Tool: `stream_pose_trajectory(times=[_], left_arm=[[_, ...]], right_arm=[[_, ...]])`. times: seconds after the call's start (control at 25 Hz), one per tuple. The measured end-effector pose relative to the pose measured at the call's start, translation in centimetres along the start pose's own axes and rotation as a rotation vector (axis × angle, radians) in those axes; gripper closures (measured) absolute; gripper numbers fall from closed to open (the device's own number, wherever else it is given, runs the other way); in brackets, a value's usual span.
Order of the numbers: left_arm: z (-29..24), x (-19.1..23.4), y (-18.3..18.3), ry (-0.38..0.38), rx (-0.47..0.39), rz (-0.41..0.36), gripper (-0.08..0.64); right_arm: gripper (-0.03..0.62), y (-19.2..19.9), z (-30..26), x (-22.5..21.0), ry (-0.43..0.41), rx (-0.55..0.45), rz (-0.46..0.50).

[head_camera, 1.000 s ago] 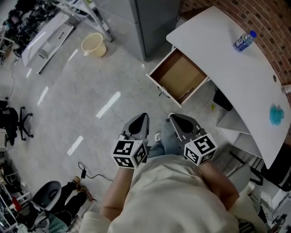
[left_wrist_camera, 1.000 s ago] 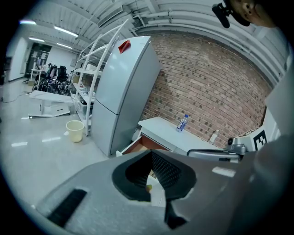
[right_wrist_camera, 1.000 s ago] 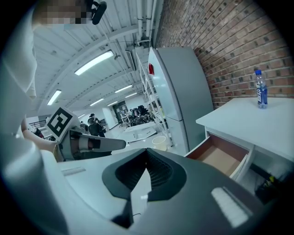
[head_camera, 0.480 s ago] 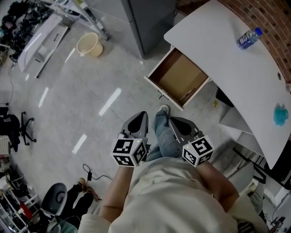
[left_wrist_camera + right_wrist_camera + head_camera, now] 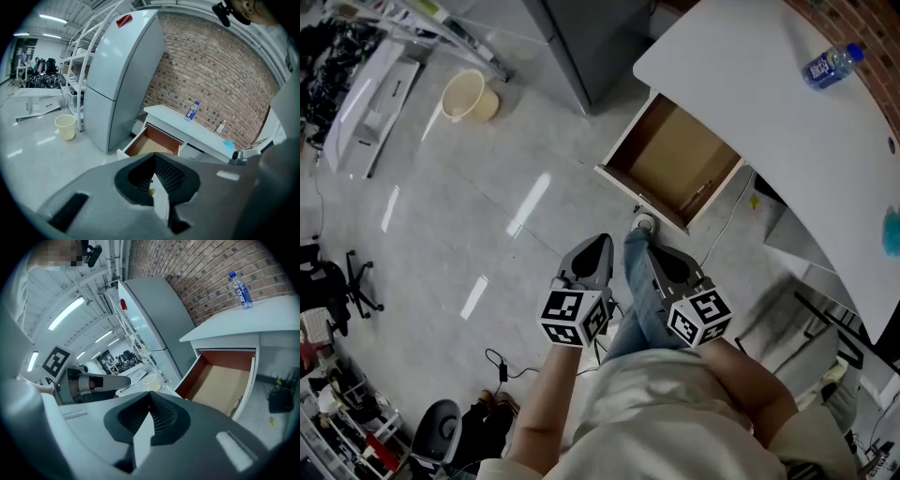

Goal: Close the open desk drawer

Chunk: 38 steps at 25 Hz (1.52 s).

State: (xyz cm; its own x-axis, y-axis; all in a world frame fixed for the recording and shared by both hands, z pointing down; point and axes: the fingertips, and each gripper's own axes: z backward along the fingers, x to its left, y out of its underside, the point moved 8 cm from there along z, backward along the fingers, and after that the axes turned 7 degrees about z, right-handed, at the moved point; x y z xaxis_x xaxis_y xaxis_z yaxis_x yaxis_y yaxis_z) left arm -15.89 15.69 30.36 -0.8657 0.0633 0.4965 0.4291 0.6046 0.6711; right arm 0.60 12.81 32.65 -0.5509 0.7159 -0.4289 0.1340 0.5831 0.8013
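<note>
Closer now, the left gripper (image 5: 598,246) and right gripper (image 5: 654,255) approach the open drawer (image 5: 675,167) at one o'clock, jutting from under the white surface (image 5: 769,112). Both pairs of fingers are pressed together, empty, probably to push its front.

The pale grey floor (image 5: 469,225) is glossy, streaked with light. The open white drawer (image 5: 680,159) has a matt, brown, wood-like inside. The white worktop (image 5: 769,122) looks smooth and the red brick wall (image 5: 211,70) rough.
</note>
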Motion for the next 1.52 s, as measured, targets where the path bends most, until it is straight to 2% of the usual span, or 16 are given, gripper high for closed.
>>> stream_pose_trajectory(times=[0.36,0.68,0.96,1.12,1.32,1.52], left_arm=[[-7.2,4.1,2.0,0.025,0.077,0.0,0.557],[-13.2,8.0,4.9,0.058,0.181,-0.027,0.555],[-17.3,9.9,6.9,0.129,0.265,-0.057,0.557],[-19.3,10.9,7.6,0.152,0.316,-0.049,0.507],[-21.5,11.8,8.1,0.208,0.344,-0.032,0.412],[-23.4,12.2,8.7,0.245,0.391,-0.049,0.371]], right_arm=[[0.588,4.1,-4.7,-4.3,0.069,0.013,-0.069],[0.588,8.5,-8.6,-7.2,0.142,0.04,-0.148],[0.588,11.7,-10.2,-10.2,0.259,0.063,-0.219],[0.567,13.2,-10.9,-11.6,0.304,0.072,-0.268],[0.503,14.2,-11.4,-12.2,0.333,0.055,-0.301],[0.439,15.1,-12.1,-13.1,0.377,0.055,-0.3]])
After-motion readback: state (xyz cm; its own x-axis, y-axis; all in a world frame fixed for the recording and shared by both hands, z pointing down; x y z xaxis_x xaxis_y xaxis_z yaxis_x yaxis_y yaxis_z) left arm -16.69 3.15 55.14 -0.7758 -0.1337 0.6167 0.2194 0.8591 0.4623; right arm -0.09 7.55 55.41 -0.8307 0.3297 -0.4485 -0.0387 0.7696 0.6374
